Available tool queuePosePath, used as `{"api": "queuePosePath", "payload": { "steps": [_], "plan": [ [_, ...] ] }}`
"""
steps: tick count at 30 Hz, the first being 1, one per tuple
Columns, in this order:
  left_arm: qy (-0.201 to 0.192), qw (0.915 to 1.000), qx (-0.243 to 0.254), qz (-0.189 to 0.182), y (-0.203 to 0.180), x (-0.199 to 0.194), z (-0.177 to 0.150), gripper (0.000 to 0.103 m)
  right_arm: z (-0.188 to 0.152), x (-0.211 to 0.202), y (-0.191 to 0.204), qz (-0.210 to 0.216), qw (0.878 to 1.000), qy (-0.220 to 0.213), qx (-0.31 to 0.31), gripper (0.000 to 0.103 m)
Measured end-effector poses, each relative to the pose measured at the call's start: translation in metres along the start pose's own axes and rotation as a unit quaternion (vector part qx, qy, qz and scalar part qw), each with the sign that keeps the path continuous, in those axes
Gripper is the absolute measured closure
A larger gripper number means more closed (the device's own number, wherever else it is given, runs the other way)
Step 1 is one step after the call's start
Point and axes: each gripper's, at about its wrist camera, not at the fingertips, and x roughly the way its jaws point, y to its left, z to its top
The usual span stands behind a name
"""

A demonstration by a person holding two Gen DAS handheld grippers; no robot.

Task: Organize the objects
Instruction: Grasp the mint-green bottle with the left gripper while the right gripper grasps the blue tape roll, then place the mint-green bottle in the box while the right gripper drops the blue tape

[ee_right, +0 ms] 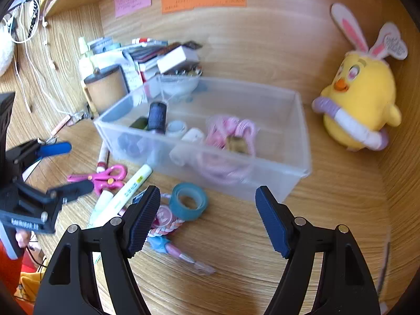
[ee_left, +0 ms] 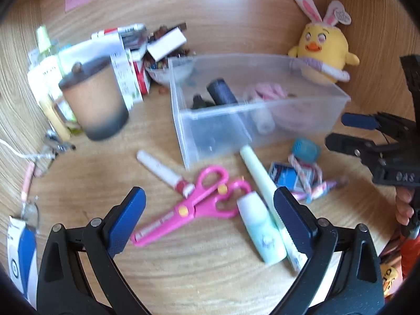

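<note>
A clear plastic bin stands on the wooden desk and holds a dark spool, pink items and small tubes. In front of it lie pink scissors, a white marker, a pale green pen, a small white-green bottle, a blue tape roll and a braided cord. My left gripper is open above the scissors and bottle. My right gripper is open above the tape roll, near the bin's front.
A brown lidded cup and a pile of boxes and papers stand at the back left. A yellow chick plush leans on the back wall at right. Cables hang at left.
</note>
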Motion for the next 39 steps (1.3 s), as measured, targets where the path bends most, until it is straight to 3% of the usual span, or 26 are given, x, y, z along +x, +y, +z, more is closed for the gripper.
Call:
{"api": "queuePosePath", "payload": {
  "steps": [5,14,19,26,39],
  "plan": [
    [0.024,0.9997,0.006,-0.008,-0.003,0.004,-0.019,0.004,-0.003,0.022,-0.001,0.020,0.999,0.031,0.017,0.032],
    [0.049,0.9979,0.001,-0.042,-0.013,0.019,-0.030,0.007,-0.003,0.044,0.002,0.039,0.997,0.065,0.022,0.056],
    [0.040,0.9987,0.016,-0.026,-0.022,0.020,-0.029,0.032,-0.003,0.048,0.003,0.044,0.997,0.067,0.025,0.066],
    [0.034,0.9989,0.018,-0.027,-0.023,0.014,-0.029,0.078,-0.005,0.044,0.004,0.034,0.998,0.052,0.016,0.066],
    [-0.020,0.9995,0.005,-0.025,-0.008,-0.014,-0.016,0.078,-0.006,0.010,0.006,0.027,1.000,0.010,0.011,0.066]
  ]
}}
